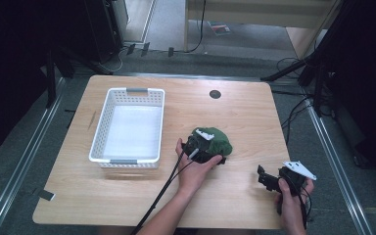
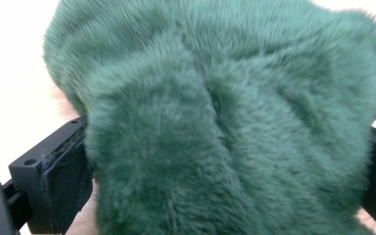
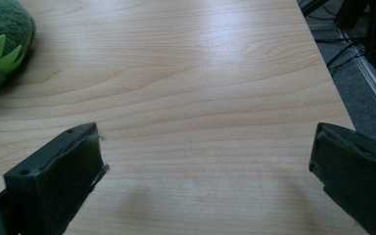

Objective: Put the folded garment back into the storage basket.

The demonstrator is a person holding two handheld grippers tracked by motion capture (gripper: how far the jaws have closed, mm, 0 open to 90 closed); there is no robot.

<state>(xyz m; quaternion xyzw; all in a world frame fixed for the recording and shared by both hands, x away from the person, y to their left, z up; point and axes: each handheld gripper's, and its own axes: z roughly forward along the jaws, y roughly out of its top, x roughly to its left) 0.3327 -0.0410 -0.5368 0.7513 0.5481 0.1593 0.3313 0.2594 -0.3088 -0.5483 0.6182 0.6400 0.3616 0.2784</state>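
left gripper (image 1: pixel 201 145): jaws either side of green plush toy (image 1: pixel 217 141), clamp unconfirmed | toy: mid-worktop, right of white basket (image 1: pixel 108 112), likely its destination | right gripper (image 1: pixel 269 179): jaws apart, idle near front-right corner, clear of the grasp

- A light wooden table (image 1: pixel 127 196) with rounded corners stands in the middle of the room, its grain running crosswise
- A small round black cap (image 1: pixel 215 94) sits in the tabletop near the far edge
- Grey carpet-like floor (image 1: pixel 24 166) surrounds the table, with metal rails (image 1: pixel 27 147) running along both sides
- Black cables (image 1: pixel 293 110) trail over the floor at the right, beside dark stand legs (image 1: pixel 318 73)
- Pale wooden furniture (image 1: pixel 259 12) stands at the back
- The far left and right corners lie in deep shadow, while soft light falls on the tabletop
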